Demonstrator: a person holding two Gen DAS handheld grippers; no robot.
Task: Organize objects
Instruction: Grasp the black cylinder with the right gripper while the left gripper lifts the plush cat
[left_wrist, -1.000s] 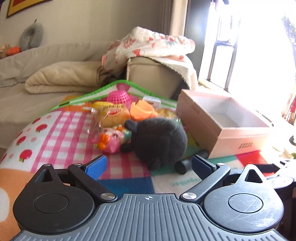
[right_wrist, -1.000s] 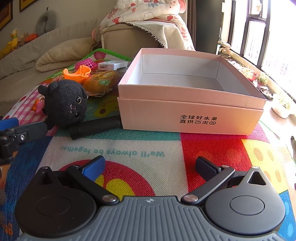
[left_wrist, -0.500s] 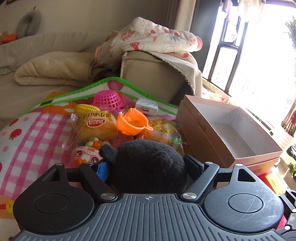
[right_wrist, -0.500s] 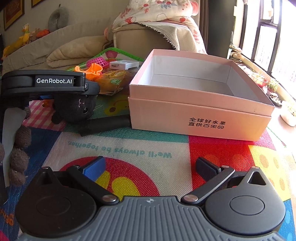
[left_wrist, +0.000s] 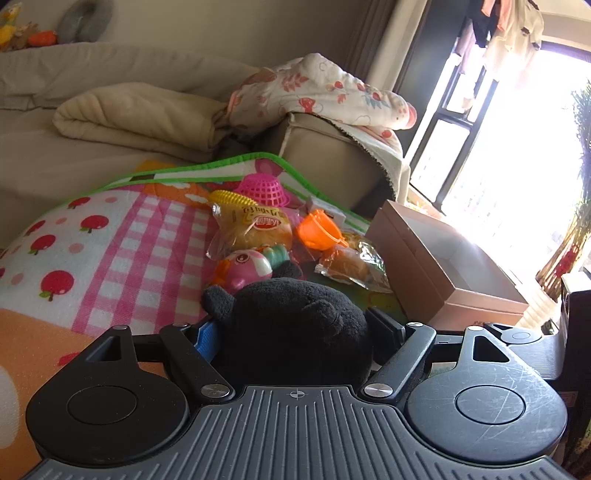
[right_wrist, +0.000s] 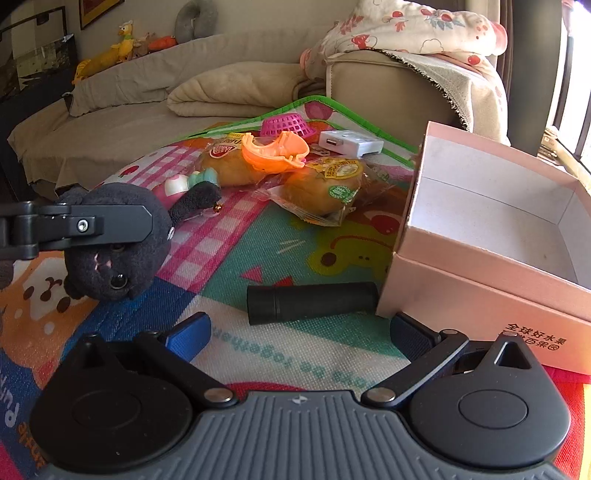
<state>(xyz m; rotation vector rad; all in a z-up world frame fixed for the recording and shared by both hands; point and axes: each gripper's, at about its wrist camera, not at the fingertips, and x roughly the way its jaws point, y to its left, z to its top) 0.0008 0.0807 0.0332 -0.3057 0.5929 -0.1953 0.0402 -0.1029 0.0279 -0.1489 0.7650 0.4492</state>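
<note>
Now | left gripper clamps fuzzy round black plush | right gripper fingers spread, nothing held

Black plush cat, face-down, tilted above the mat; open, empty pink box well apart.

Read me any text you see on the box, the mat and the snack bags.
"全球好水果" on the pink box, with a cut-off second line below.
"together", printed upside down, on the mat.
Bread bag: red logo, too blurred to read.
Second bag: round labels, too small to read.
</note>
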